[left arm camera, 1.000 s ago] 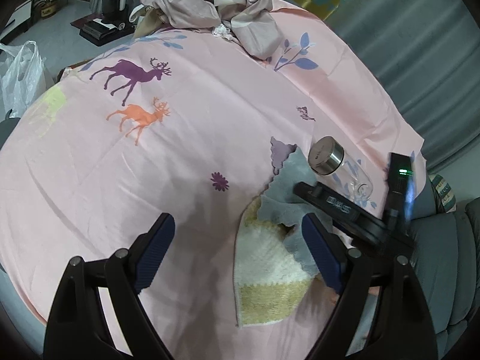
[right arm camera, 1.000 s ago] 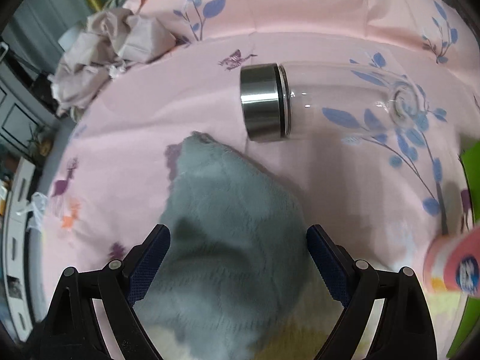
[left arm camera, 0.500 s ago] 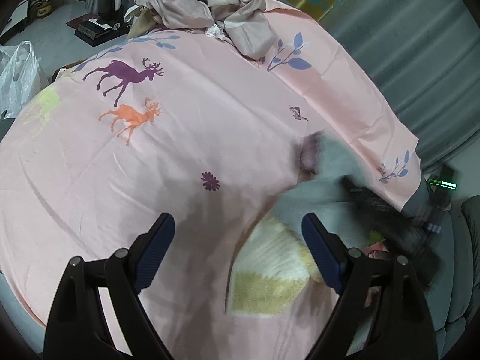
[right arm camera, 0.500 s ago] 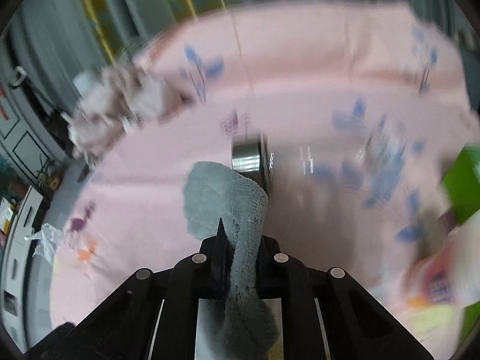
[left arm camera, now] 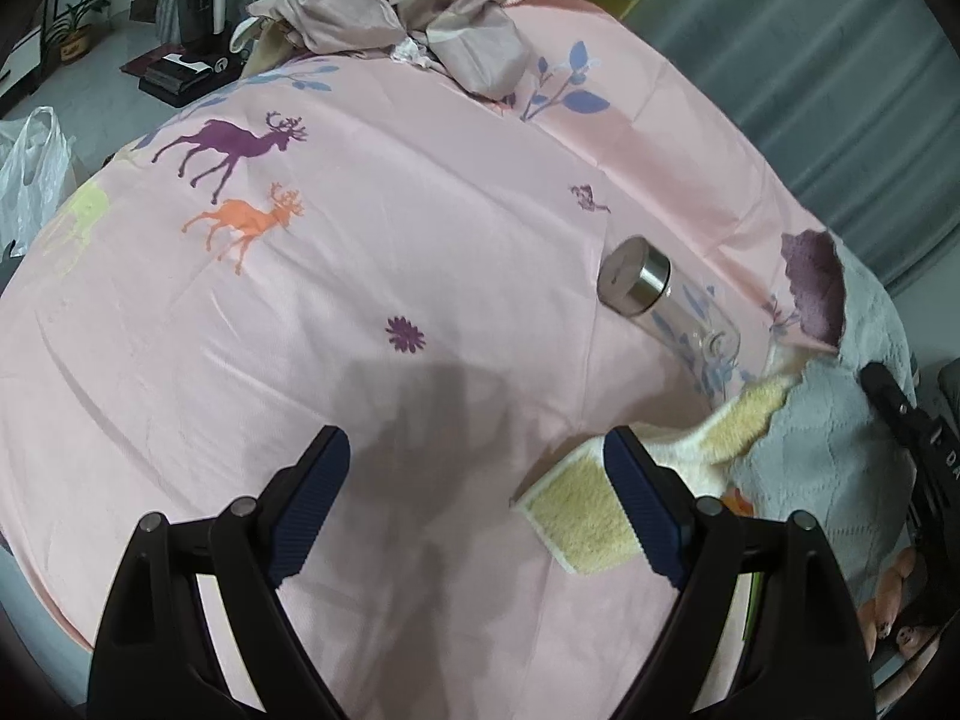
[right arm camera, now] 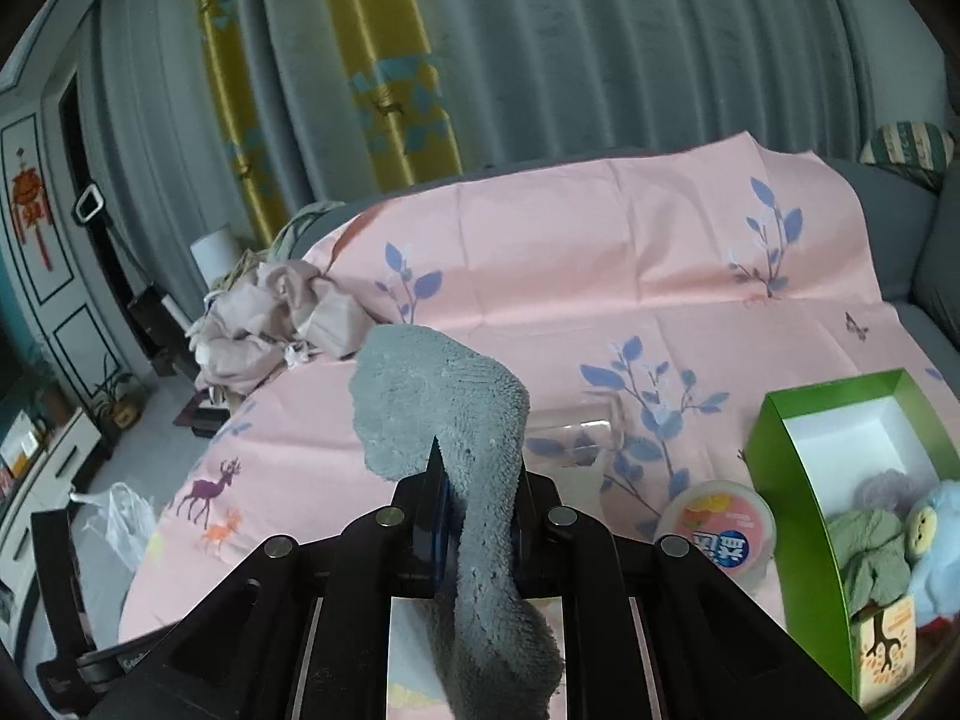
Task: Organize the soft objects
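Note:
My right gripper [right arm camera: 477, 510] is shut on a grey fluffy towel [right arm camera: 444, 402], lifted above the pink sheet. In the left wrist view that grey towel [left arm camera: 840, 438] hangs at the right edge, with a purple patch at its top. A yellow-and-white towel [left arm camera: 591, 516] trails beneath it, one end raised, the other on the sheet behind my left gripper's right finger [left arm camera: 642, 504]. My left gripper [left arm camera: 474, 498] stands open over bare sheet with nothing between its fingers. A green box [right arm camera: 840, 480] at the right holds a blue plush toy [right arm camera: 936, 534] and green knitwear [right arm camera: 870, 552].
A glass bottle with a steel cap [left arm camera: 666, 300] lies on the pink deer-print sheet [left arm camera: 360, 240]. Crumpled beige cloth [left arm camera: 390, 18] is piled at the far end. A round pink-lidded tub [right arm camera: 717, 522] sits beside the green box. Grey curtains hang behind; a plastic bag [left arm camera: 30, 174] lies on the floor.
My right gripper closed on the grey towel and lifted it up and to the right, dragging the yellow-and-white towel along. The bottle shows again. My left gripper stayed open and almost still.

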Demonstrator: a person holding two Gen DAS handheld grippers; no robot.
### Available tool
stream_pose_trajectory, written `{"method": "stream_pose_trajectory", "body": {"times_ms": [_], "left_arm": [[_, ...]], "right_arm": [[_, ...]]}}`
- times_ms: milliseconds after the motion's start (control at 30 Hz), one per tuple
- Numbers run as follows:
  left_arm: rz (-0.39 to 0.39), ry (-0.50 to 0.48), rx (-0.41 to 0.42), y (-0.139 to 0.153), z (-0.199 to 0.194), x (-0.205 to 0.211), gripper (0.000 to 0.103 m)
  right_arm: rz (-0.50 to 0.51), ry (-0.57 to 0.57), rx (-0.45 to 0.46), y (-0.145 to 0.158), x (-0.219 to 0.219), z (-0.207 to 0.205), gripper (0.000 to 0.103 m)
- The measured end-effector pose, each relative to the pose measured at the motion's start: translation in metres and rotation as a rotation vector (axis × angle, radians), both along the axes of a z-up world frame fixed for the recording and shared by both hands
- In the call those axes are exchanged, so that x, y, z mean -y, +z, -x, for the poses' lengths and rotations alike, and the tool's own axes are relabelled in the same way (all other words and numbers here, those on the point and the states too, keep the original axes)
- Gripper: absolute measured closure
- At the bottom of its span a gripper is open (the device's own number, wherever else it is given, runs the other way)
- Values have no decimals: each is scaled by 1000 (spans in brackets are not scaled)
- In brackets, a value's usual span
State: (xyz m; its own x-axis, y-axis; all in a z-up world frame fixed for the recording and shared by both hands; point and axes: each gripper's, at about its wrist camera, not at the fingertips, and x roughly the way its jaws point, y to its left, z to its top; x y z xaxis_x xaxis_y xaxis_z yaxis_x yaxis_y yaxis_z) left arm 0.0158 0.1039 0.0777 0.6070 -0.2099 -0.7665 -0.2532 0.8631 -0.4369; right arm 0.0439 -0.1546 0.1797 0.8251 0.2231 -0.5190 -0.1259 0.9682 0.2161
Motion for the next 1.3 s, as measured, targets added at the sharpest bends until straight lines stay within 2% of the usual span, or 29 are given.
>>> {"method": "stream_pose_trajectory", "body": {"times_ms": [200,267,333,367,467,567,600,667,733,767,867,900,967,1033,1067,1100,1300], "left_arm": [[-15,-6,-14,-4,1,6,16],[-16,-4,-29,-7,-1,7,16],[-8,-14,-39,-10,-1,11,16],[-4,-22,-42,-10,-1,13,16],[-6,-40,-44,-11,0,18,16],[-14,-38,-37,-9,0,18,16],[-14,-25,-32,-9,1,15,16],[-2,10,-24,-8,3,8,16],[17,33,-20,-7,4,1,16],[23,37,-22,-8,4,-1,16],[32,28,-36,-9,2,1,16],[30,14,-44,-10,1,4,16],[30,-43,-63,-13,-1,13,16],[45,-94,-86,-18,-4,21,17],[54,-113,-96,-20,-5,24,18],[60,-131,-108,-22,-5,28,18],[27,-247,-126,-28,-3,51,21]], "right_arm": [[-84,32,26,12,10,11,90],[-164,42,46,15,18,15,90],[-256,83,34,16,24,14,90],[-271,113,20,16,24,12,90],[-182,94,-13,14,14,12,90],[-132,176,-35,10,3,16,90],[-76,223,-54,7,-5,17,90],[53,333,-140,-12,-24,15,90],[103,426,-335,-47,-39,9,90],[127,462,-465,-73,-46,4,90],[294,444,-672,-131,-64,-2,89],[358,423,-716,-144,-68,-1,84],[406,421,-668,-139,-73,6,80],[379,391,-661,-130,-68,10,49],[328,380,-652,-126,-61,12,22],[286,367,-645,-122,-54,13,16],[109,227,-616,-100,-3,21,16]]}}
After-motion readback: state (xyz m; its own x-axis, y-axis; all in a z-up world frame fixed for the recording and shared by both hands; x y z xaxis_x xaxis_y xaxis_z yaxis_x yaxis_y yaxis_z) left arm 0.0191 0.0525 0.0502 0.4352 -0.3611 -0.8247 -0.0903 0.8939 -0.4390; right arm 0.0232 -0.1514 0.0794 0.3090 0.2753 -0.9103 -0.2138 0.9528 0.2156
